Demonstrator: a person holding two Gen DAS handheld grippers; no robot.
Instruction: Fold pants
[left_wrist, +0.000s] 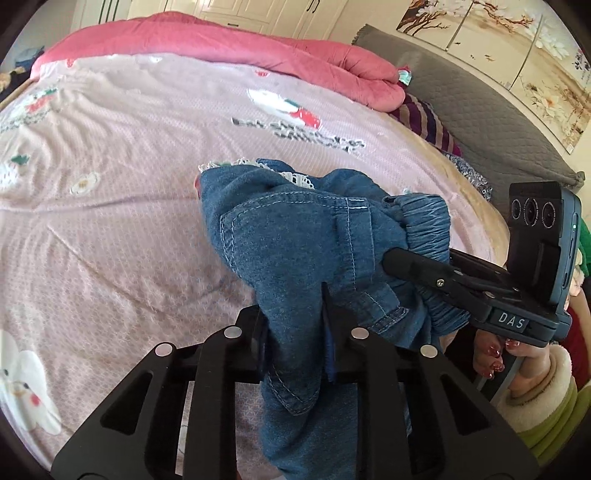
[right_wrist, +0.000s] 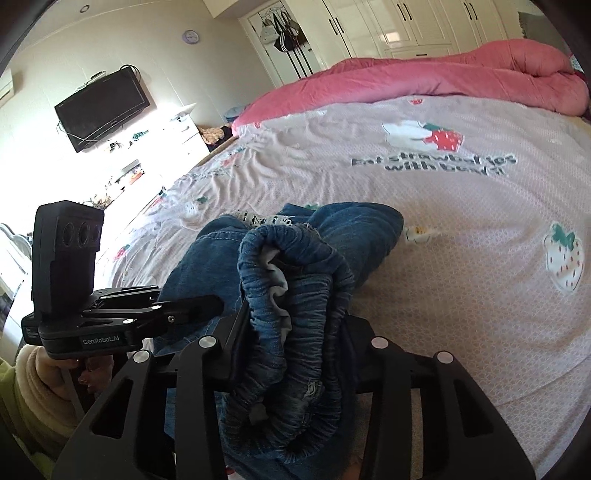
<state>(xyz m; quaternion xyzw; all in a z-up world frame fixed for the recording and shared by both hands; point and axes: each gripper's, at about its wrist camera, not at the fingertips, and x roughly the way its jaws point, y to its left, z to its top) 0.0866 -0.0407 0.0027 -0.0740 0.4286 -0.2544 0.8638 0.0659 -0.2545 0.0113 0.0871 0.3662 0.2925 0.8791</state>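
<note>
Denim pants (left_wrist: 295, 236) bunched between both grippers' jaws: left gripper (left_wrist: 295, 325) clamped on a seam fold, right gripper (right_wrist: 291, 328) pinching the elastic waistband (right_wrist: 295, 295). No folds made; all folding left.

One pants (left_wrist: 295, 236), two grippers: left gripper (left_wrist: 291, 328), right gripper (right_wrist: 291, 332).

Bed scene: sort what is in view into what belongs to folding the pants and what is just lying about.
Belongs to the job:
- denim pants
- left gripper, clamped on the denim
- right gripper, clamped on the elastic waistband

Just lying about:
- pink quilt
- strawberry bedsheet
- striped cloth
- wall television
</note>
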